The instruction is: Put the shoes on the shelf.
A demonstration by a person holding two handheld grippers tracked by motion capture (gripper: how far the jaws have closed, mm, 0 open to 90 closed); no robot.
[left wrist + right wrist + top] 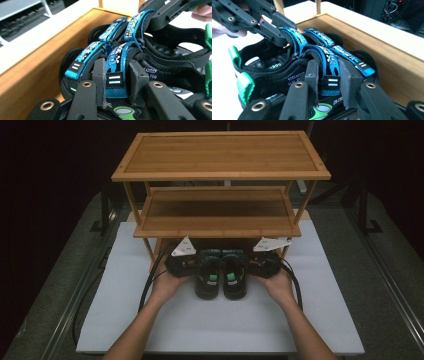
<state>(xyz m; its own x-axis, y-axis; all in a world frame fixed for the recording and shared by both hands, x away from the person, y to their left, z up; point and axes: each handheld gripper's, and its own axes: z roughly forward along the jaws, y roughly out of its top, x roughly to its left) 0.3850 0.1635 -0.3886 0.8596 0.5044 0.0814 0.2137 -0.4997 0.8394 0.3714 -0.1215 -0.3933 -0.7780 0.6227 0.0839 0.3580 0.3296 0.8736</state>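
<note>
Two black sandals with blue straps and green heel tabs stand side by side on the white mat (220, 325), toes toward the bamboo shelf (220, 155). My left gripper (196, 265) comes in from the left and is shut on the middle blue strap of the left sandal (207, 281). In the left gripper view, my left gripper (117, 75) has both pads pressed on that strap (117, 60). My right gripper (248, 265) is shut on the middle strap of the right sandal (234, 281). In the right gripper view, my right gripper (328, 75) clamps its strap (324, 57).
The shelf's low wooden rail (45, 67) runs right beside the sandals' toes, and the middle shelf board (217, 215) overhangs them. Black cables (150, 280) loop from each gripper across the mat. Dark floor surrounds the mat.
</note>
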